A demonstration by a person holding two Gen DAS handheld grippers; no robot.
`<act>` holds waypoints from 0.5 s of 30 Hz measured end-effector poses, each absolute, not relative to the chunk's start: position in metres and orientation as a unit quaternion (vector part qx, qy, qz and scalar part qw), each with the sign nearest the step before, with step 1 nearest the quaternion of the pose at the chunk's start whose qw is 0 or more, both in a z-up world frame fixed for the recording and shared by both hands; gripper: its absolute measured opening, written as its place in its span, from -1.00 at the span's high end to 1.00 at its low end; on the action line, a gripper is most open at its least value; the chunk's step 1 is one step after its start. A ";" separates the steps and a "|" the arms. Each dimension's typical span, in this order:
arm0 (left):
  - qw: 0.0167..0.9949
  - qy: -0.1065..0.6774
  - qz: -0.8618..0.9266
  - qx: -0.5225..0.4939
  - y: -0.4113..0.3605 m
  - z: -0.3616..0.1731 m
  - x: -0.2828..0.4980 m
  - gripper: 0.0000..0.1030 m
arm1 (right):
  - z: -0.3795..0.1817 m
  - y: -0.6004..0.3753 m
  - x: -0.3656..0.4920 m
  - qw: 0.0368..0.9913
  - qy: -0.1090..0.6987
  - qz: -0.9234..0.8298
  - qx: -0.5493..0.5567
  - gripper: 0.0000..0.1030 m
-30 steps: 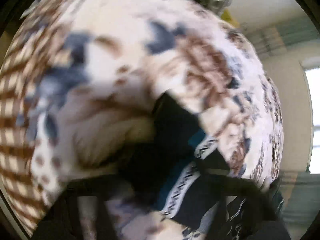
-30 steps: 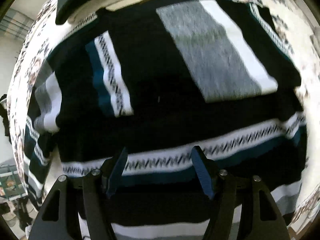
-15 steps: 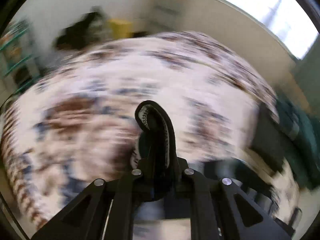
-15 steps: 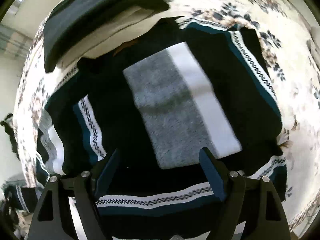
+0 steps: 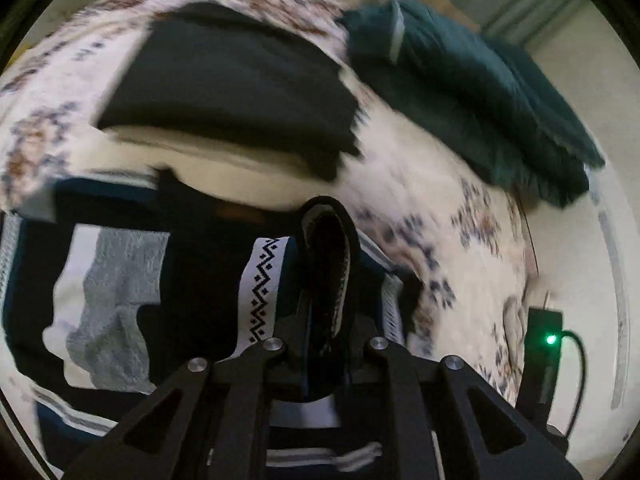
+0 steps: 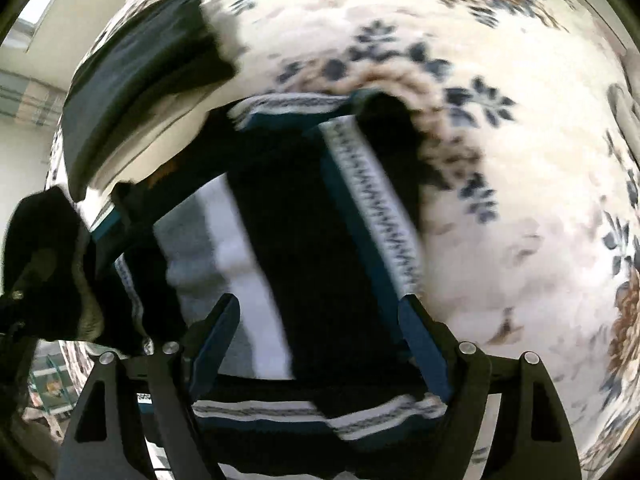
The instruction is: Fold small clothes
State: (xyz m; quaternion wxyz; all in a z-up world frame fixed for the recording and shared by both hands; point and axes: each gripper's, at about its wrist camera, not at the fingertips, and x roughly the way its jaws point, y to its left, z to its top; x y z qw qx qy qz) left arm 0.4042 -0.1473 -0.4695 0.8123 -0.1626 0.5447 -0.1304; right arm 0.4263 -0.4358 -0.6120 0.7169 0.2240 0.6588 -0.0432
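A black sweater [image 5: 200, 280] with white, grey and teal patterned bands lies partly folded on a floral bedspread [image 5: 460, 208]. My left gripper [image 5: 326, 280] is shut on a black fold of the sweater, which loops up between its fingers. In the right wrist view the sweater [image 6: 320, 240] lies under my right gripper [image 6: 316, 320], which is open and empty just above it. The left gripper with its pinched cloth shows at the left edge of that view [image 6: 44, 280].
A stack of folded clothes, black on top of cream [image 5: 232, 76], lies just beyond the sweater; it also shows in the right wrist view [image 6: 136, 80]. A dark teal blanket [image 5: 480, 92] lies at the bed's far side. A black device with a green light [image 5: 548, 340] stands at the right.
My left gripper has swung across with the pinched sweater fold, over onto the sweater body. My right gripper has drawn back toward the sweater's right side and stayed open.
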 end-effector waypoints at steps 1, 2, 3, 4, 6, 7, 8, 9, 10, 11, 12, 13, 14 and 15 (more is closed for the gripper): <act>0.806 0.556 -0.128 -0.154 -0.158 -0.472 0.404 0.76 | -0.613 -0.447 0.425 0.714 0.660 -0.043 0.232 -0.61; 0.803 0.565 -0.121 -0.145 -0.164 -0.472 0.403 0.75 | -0.616 -0.447 0.426 0.711 0.661 -0.044 0.236 -0.61; 0.804 0.568 -0.112 -0.133 -0.165 -0.471 0.403 0.70 | -0.617 -0.453 0.425 0.708 0.662 -0.043 0.241 -0.61; 0.808 0.568 -0.100 -0.120 -0.163 -0.469 0.401 0.59 | -0.619 -0.458 0.423 0.706 0.663 -0.041 0.244 -0.61; 0.816 0.562 -0.080 -0.104 -0.150 -0.461 0.389 -0.08 | -0.618 -0.470 0.418 0.703 0.664 -0.037 0.250 -0.61; 0.820 0.559 -0.067 -0.101 -0.139 -0.458 0.382 -0.28 | -0.617 -0.475 0.416 0.703 0.663 -0.037 0.255 -0.61; 0.824 0.555 -0.054 -0.097 -0.129 -0.458 0.375 -0.56 | -0.617 -0.472 0.415 0.701 0.661 -0.036 0.266 -0.61; 0.831 0.549 -0.030 -0.085 -0.108 -0.457 0.358 -0.58 | -0.614 -0.476 0.414 0.699 0.657 -0.035 0.279 -0.61; 0.834 0.547 -0.012 -0.074 -0.097 -0.459 0.349 -0.58 | -0.611 -0.480 0.412 0.699 0.652 -0.033 0.293 -0.61; 0.836 0.546 0.020 -0.051 -0.079 -0.463 0.335 -0.59 | -0.608 -0.479 0.413 0.698 0.648 -0.028 0.304 -0.61; 0.834 0.549 0.050 -0.028 -0.062 -0.472 0.321 -0.59 | -0.605 -0.479 0.414 0.697 0.642 -0.019 0.319 -0.61; 0.828 0.556 0.073 -0.010 -0.050 -0.484 0.310 -0.59 | -0.601 -0.477 0.418 0.696 0.637 -0.008 0.332 -0.61; 0.819 0.567 0.090 0.000 -0.041 -0.497 0.301 -0.59 | -0.600 -0.472 0.423 0.696 0.632 0.004 0.341 -0.61; 0.802 0.588 0.106 0.003 -0.024 -0.518 0.288 -0.59 | -0.600 -0.466 0.429 0.694 0.632 0.014 0.344 -0.61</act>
